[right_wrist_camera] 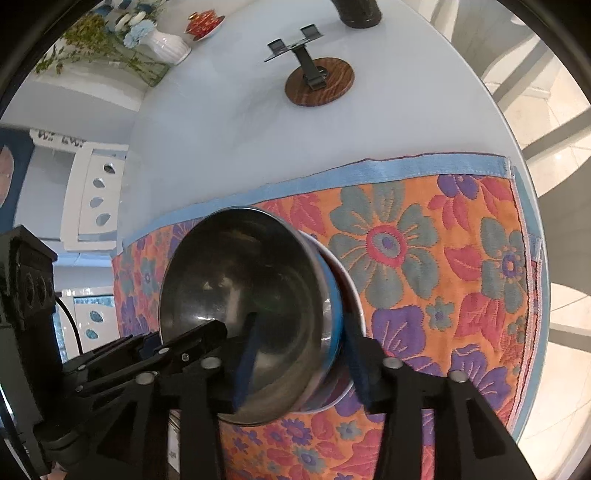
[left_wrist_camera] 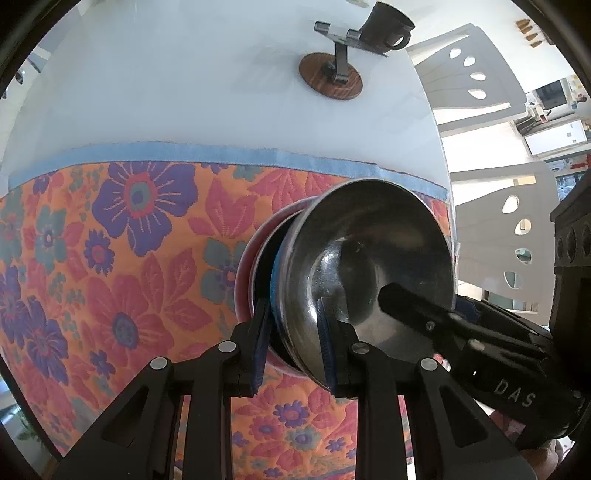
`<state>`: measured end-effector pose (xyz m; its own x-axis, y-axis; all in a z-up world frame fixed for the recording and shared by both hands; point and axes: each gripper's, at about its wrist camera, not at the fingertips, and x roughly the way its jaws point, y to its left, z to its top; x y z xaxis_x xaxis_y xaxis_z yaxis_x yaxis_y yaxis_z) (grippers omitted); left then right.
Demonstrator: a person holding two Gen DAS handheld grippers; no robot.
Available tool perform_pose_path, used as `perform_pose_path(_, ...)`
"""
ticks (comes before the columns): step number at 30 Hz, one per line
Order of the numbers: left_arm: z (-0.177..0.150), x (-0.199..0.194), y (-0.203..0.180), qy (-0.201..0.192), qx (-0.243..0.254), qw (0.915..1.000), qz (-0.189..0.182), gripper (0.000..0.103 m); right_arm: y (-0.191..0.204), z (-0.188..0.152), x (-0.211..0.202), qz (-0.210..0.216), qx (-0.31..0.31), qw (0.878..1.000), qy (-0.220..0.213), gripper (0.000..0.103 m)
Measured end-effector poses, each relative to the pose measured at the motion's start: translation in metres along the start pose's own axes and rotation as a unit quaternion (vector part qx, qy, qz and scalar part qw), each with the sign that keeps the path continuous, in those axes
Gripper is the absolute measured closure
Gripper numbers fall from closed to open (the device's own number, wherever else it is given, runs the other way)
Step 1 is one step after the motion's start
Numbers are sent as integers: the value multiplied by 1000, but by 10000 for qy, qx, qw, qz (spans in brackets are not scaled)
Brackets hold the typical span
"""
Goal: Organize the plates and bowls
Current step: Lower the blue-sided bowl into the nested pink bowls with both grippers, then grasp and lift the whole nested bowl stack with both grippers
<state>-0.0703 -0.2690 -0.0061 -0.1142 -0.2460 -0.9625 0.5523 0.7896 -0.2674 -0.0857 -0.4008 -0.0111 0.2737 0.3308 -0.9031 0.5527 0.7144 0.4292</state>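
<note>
A steel bowl (left_wrist_camera: 369, 251) (right_wrist_camera: 240, 280) lies tilted, nested in a blue bowl (left_wrist_camera: 275, 280) (right_wrist_camera: 334, 306) and a dark dish, with a pink-rimmed plate (left_wrist_camera: 243, 269) (right_wrist_camera: 351, 280) beneath. The stack is over a floral placemat (left_wrist_camera: 110, 258) (right_wrist_camera: 443, 258). My left gripper (left_wrist_camera: 292, 306) (right_wrist_camera: 173, 338) is shut on the stack's rim, one finger inside the steel bowl and one outside. My right gripper (right_wrist_camera: 300, 325) (left_wrist_camera: 424, 299) straddles the opposite rim, open. Its inner pad stands clear of the bowl wall; its outer pad lies beside the blue rim.
The placemat lies on a pale round table (left_wrist_camera: 184, 92) (right_wrist_camera: 221, 129). A black stand on a wooden disc (left_wrist_camera: 330, 75) (right_wrist_camera: 319, 86) is at the back, with a dark cup (left_wrist_camera: 388, 26) behind. A white vase of flowers (right_wrist_camera: 166, 46) and a red dish (right_wrist_camera: 203, 24) stand far left. White chairs (left_wrist_camera: 517, 240) surround the table.
</note>
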Motion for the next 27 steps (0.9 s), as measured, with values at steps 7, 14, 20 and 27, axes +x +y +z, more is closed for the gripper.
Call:
perform_pose_path(7,-3,-28,10,-321,-149,9993,-120,67,-4,-13,-22,40,23,9997,-249,48)
perform_pose_path(14,7,-6,18,-179,-160,9996,-179,58,-32,-6,-5,291,361,9985,-303,46)
perform_pose_path(20,8,13,27,-167,-92,9993,-331,58,-46,-7,29,684,606,9958,-73,46)
perform_pose_path(27,4,43,45,131,-324,9959,-836,57,-52,-10,54,988,771,9921,6,46)
